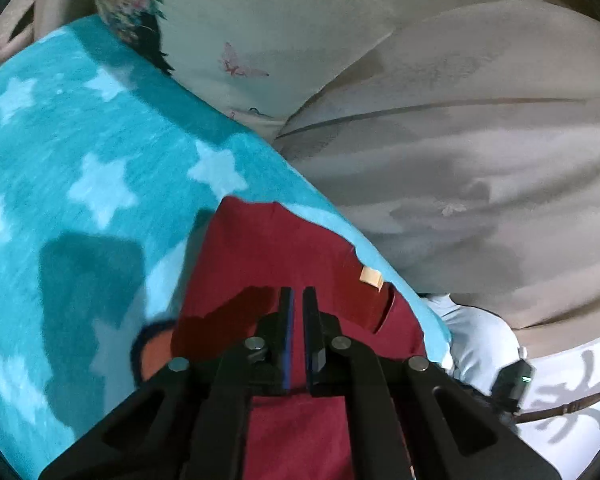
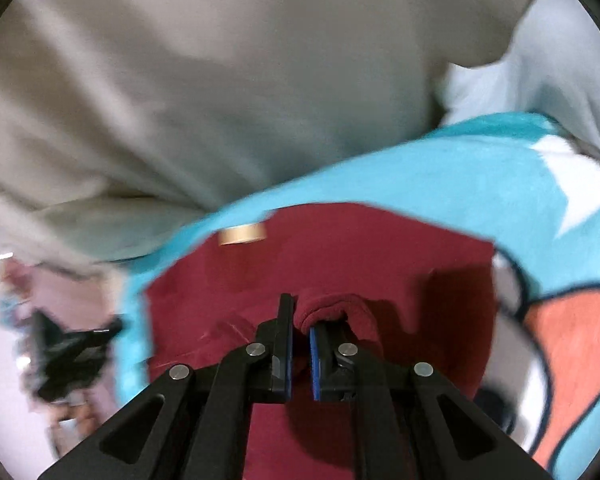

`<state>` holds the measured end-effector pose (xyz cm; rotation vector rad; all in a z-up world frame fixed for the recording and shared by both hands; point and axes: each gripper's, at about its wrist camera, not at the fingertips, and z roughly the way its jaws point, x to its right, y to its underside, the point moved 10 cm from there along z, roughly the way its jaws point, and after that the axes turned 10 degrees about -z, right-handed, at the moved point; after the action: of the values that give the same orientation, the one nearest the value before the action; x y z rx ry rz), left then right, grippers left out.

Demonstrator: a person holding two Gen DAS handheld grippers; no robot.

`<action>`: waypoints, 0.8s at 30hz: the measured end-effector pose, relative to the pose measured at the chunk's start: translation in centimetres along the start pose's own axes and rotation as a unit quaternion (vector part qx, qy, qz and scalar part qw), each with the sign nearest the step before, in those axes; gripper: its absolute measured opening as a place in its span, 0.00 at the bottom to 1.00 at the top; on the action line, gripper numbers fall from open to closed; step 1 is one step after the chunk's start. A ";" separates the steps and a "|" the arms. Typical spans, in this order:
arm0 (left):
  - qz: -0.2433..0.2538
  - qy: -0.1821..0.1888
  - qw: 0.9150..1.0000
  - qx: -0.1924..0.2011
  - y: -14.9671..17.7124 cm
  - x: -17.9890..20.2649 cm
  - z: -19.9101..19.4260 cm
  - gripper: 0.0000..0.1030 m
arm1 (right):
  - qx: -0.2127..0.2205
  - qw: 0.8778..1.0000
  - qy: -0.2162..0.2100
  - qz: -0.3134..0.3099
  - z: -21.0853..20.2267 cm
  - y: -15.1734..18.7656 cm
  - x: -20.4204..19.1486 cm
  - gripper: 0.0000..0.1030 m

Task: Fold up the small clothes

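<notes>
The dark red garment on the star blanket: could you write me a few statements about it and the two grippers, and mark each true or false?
1. The dark red garment lies on a turquoise blanket with white stars. True.
2. The right gripper has a fold of the red cloth between its fingers. True.
3. The left gripper is spread wide open. False: its fingers stand nearly together above the garment, and no cloth shows between them.
4. A tan label sits near the garment's far edge. True.
5. The garment is bright green. False: it is dark red.
</notes>
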<state>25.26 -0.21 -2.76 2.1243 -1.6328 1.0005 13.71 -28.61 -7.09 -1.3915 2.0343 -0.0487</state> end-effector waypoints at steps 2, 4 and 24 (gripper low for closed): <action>0.022 0.004 1.000 -0.006 0.1 0.0 -0.5 0.05 | 0.001 1.000 -0.009 0.004 -0.1 0.3 0.2 0.08; 0.064 -0.014 0.998 -0.003 0.6 -0.7 -1.6 0.19 | 0.009 1.000 -0.021 -0.010 -1.5 0.8 -0.2 0.11; 0.054 -0.054 0.997 -0.029 8.3 -5.9 -1.4 0.12 | 0.009 0.988 0.059 -0.144 -0.2 0.9 -1.1 0.08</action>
<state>16.31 2.33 -7.23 2.1048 -1.8218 0.8720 13.12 -27.38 -6.78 -1.6969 1.9029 -0.2800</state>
